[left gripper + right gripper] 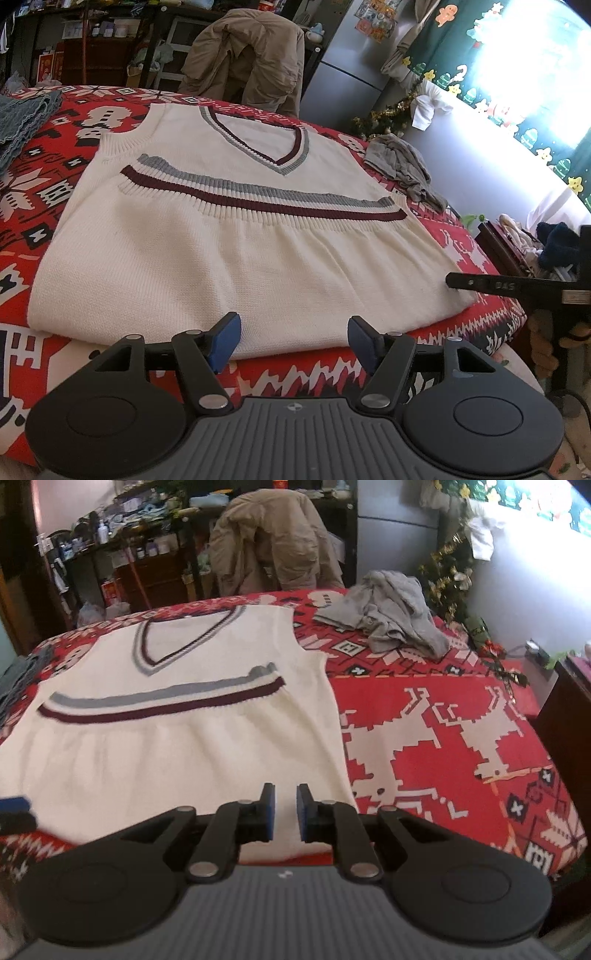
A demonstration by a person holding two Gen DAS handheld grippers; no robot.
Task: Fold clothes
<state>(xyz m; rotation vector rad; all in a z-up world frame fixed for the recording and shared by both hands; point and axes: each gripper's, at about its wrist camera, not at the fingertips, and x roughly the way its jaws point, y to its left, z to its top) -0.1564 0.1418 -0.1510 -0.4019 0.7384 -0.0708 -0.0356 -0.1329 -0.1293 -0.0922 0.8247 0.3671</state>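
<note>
Nearest, the left claw [294, 341] stands wide open with nothing between its blue pads, poised just over the near folded edge of the cream knit vest [236, 236]. The right claw [284, 814] is narrowed to a slim gap, empty as far as the right wrist view shows, hovering above the vest's near right corner; whether it touches the knit cannot be told.

The vest lies on the red patterned cloth [443, 746] covering the desk, its lower part already turned up so the maroon and grey striped hem sits across the chest below the V-neck.

Risks from here: the narrowed right claw may pinch only the top layer, so the fold peels apart when lifted. Uneven pulls from the two claws could skew the stripes and leave a crooked fold. The loose knit may stretch or drag the cloth beneath it.

Farther off, a crumpled grey garment [388, 613] lies well apart, clear of the work.
</note>
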